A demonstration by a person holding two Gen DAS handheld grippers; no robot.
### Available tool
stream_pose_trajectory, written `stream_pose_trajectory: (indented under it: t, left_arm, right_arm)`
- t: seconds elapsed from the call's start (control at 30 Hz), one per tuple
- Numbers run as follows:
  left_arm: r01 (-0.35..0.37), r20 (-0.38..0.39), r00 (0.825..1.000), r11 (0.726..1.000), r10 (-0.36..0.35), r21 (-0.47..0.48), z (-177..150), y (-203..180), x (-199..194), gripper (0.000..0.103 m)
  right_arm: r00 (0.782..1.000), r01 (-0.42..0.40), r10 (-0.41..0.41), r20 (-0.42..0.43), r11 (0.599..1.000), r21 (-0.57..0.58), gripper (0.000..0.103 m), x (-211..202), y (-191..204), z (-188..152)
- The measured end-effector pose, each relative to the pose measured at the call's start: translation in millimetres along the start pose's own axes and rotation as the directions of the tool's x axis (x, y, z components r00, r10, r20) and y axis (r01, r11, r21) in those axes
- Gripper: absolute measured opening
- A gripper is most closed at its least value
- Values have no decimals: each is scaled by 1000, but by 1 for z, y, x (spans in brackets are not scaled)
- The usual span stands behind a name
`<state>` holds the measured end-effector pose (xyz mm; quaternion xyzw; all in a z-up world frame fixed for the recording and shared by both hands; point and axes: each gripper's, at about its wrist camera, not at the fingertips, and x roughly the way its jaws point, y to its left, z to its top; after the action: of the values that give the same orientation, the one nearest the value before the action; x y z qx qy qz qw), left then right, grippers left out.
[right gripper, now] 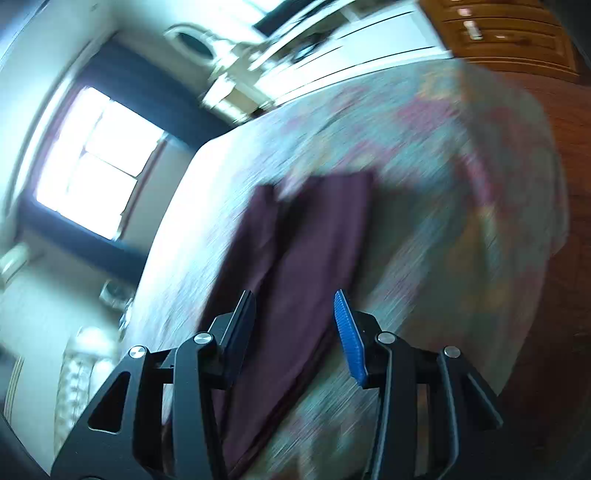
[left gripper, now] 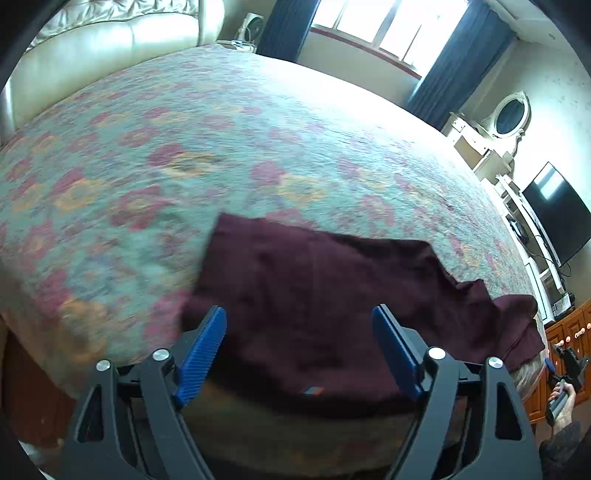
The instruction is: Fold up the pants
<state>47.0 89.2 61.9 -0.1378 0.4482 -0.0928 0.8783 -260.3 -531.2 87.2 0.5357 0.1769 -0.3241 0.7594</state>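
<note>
The pants are dark maroon and lie on the bed, near its front edge, on a bedspread with red and orange flowers on a grey-green ground. In the left wrist view they look partly folded: the left part is a flat, almost square piece with a straight edge, and the right part runs out to a wrinkled end close to the side of the bed. A small label with blue and orange shows on the cloth near the bottom edge.

The left gripper hangs above the near part of the pants. Its fingers with blue pads stand wide apart and are released; no cloth is between them.

In the right wrist view, which is much blurred, the pants appear as a long dark band across the bedspread. The right gripper is over this band. Its fingers are partly apart and nothing is pinched between them; the cloth is seen behind the gap, not in it.

At the far right edge of the left wrist view a hand of the person holds the dark handle of the other gripper, beside the bed. Behind the bed there are a bright window with dark blue curtains, a cream padded headboard, a white cabinet with an oval mirror, a black screen on the wall and wooden drawers.
</note>
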Motion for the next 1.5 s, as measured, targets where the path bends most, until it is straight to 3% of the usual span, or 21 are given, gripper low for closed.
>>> stream_pose_trajectory:
  t: [0.07,0.17,0.23,0.27,0.4,0.53,0.57,0.63,0.7,0.73,0.8,0.87,1.03,1.13,1.17,1.2,1.33,1.5]
  left_arm:
    - [13,-11,1000,1000,-13,4,7,-19,23,82]
    - [-6,-40,999,1000,6,13,7,-38,51,82]
    - [-23,-67,997,1000,23,3,4,-44,64,82]
    - [-39,-85,996,999,38,-10,2,-45,72,82]
    - [-61,-86,995,997,56,-47,-2,-41,77,83]
    - [-60,-77,996,996,55,-60,-3,-41,77,85]
    - [-63,-77,995,996,58,-60,-3,-41,78,85]
    - [-76,-81,994,996,72,-52,-2,-44,80,86]
    - [-87,-83,993,995,83,-45,-3,-46,81,87]
    - [-94,-84,992,995,90,-40,-3,-47,82,87]
    - [-102,-82,992,994,98,-37,-3,-49,83,87]
    - [-110,-78,991,993,107,-36,-3,-49,84,88]
    - [-128,-71,989,991,126,-26,-4,-53,84,88]
    - [-131,-72,989,991,129,-20,-4,-54,84,88]
    - [-132,-71,989,991,130,-21,-4,-54,84,88]
    - [-133,-70,989,991,131,-21,-4,-54,84,88]
    - [-139,-72,988,990,137,-14,-4,-55,84,89]
    - [-120,-72,990,992,118,-27,-3,-52,82,89]
  right_arm:
    - [1000,20,-20,8,998,58,44,20,-23,25]
    - [999,-5,8,-35,996,94,45,58,-29,36]
    - [998,-15,20,-55,996,83,14,74,-28,41]
    - [997,-14,19,-74,998,61,4,80,-25,43]
    - [1000,1,0,-19,1000,14,3,75,-32,40]
    - [995,-75,78,-58,996,57,4,75,-67,49]
    - [998,-61,62,-25,997,55,9,65,-68,55]
    - [990,41,-47,130,998,55,15,20,-71,66]
    - [980,-2,-9,199,999,52,16,3,-61,79]
    - [981,-30,24,194,999,26,17,3,-50,82]
    - [989,-107,114,96,991,-80,39,28,-10,84]
    - [985,-169,167,-32,978,-125,44,65,18,75]
    - [980,-109,85,-181,986,-129,44,154,41,60]
    - [972,-146,126,-198,985,-90,38,173,42,51]
    - [962,-172,153,-226,983,-70,13,179,43,48]
    - [955,-184,166,-244,982,-51,4,180,44,44]
    - [964,-212,192,-183,972,-101,4,140,68,36]
    - [964,-258,243,-108,954,-154,3,66,92,58]
